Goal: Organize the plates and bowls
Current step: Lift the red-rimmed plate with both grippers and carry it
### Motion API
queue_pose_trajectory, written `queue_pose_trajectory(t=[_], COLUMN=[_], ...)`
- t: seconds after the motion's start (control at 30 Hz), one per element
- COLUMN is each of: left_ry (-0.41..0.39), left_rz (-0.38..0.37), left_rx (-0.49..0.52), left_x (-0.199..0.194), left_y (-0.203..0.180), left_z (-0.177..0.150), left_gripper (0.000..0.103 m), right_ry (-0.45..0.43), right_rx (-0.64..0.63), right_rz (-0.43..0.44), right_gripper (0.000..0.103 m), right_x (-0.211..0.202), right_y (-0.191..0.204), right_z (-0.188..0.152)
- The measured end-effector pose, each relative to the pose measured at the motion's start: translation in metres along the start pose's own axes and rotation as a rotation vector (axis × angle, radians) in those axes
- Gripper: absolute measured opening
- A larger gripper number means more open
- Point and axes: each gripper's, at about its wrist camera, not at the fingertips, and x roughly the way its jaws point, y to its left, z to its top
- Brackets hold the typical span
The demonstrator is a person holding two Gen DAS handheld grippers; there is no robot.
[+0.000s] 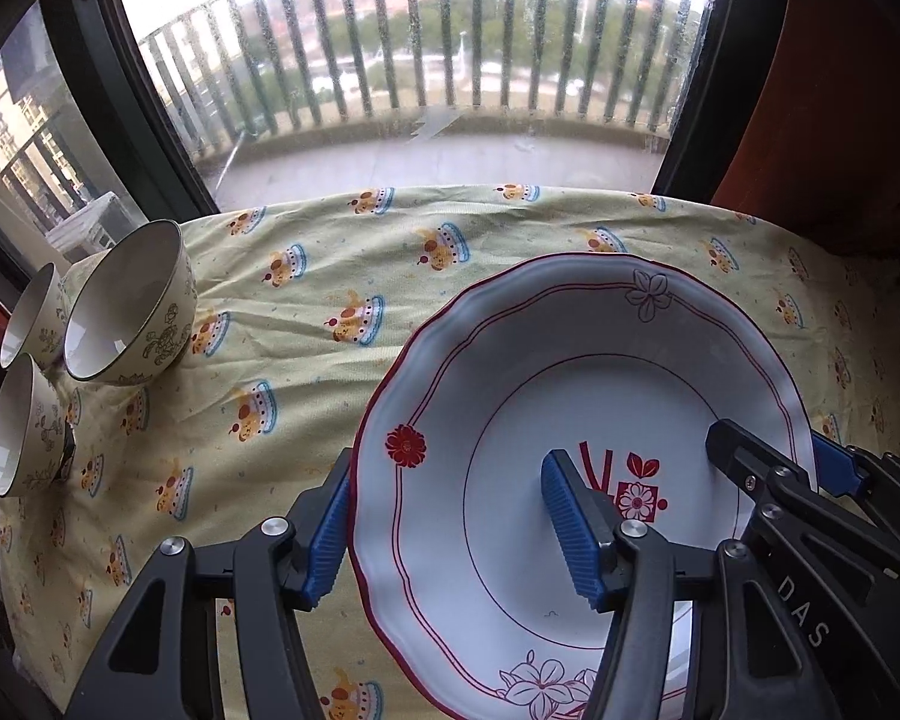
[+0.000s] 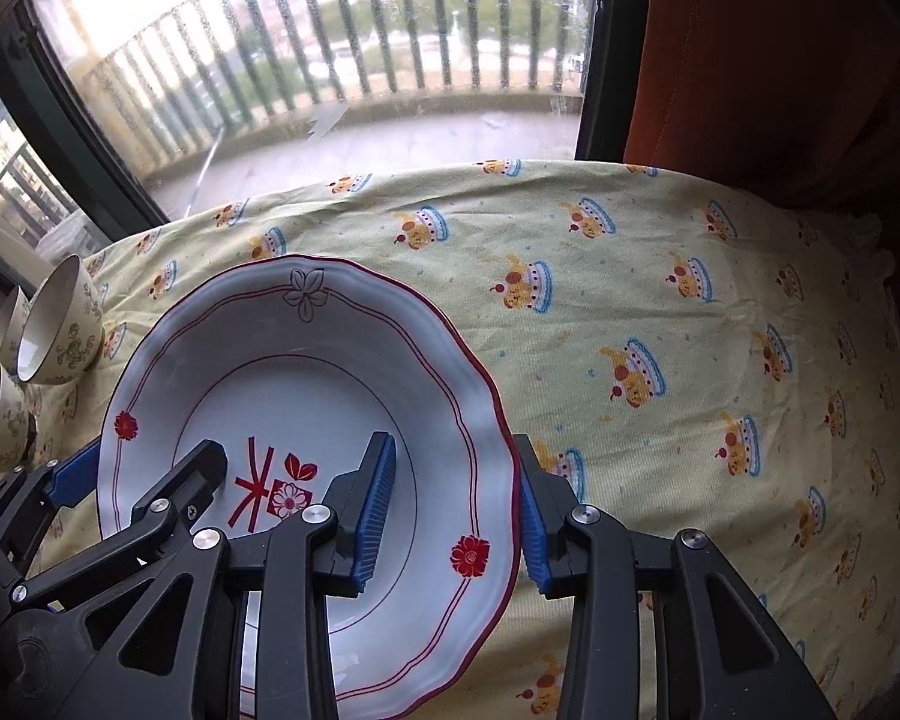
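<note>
"DAS" in pale caps on black body of right gripper (image 1: 834, 462), seen in left wrist view. Plate (image 1: 576, 396) centre carries a red Chinese-style character, half hidden by a finger, can't be read.

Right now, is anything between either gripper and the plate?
Nothing visible. The left gripper and right gripper each straddle the plate at opposite rims, one finger inside, one outside, pads on it.

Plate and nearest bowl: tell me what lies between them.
Only bare patterned tablecloth separates the plate from the nearest bowl, clearest in the left wrist view.
</note>
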Motion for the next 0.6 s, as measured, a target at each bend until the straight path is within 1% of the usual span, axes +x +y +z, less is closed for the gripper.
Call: queue_pose_trajectory(t=[0.27,0.43,0.6], left_ry=[-0.032,-0.047,-0.055], left_rz=[-0.031,-0.068,-0.096], left_rx=[0.018,0.044,0.079], left_x=[-0.036,-0.055,-0.07], left_y=[0.015,0.025,0.032], left_z=[-0.016,-0.034,-0.055], left_gripper=[0.061,0.061,0.061], right_ry=[-0.027,-0.037,-0.041], right_rx=[0.023,0.051,0.087], right_rz=[-0.023,-0.052,-0.085], right_gripper=[0.042,0.042,0.042], right_x=[-0.036,-0.056,-0.076], right_y=[0.014,0.026,0.033], right_z=[-0.019,-0.04,-0.068])
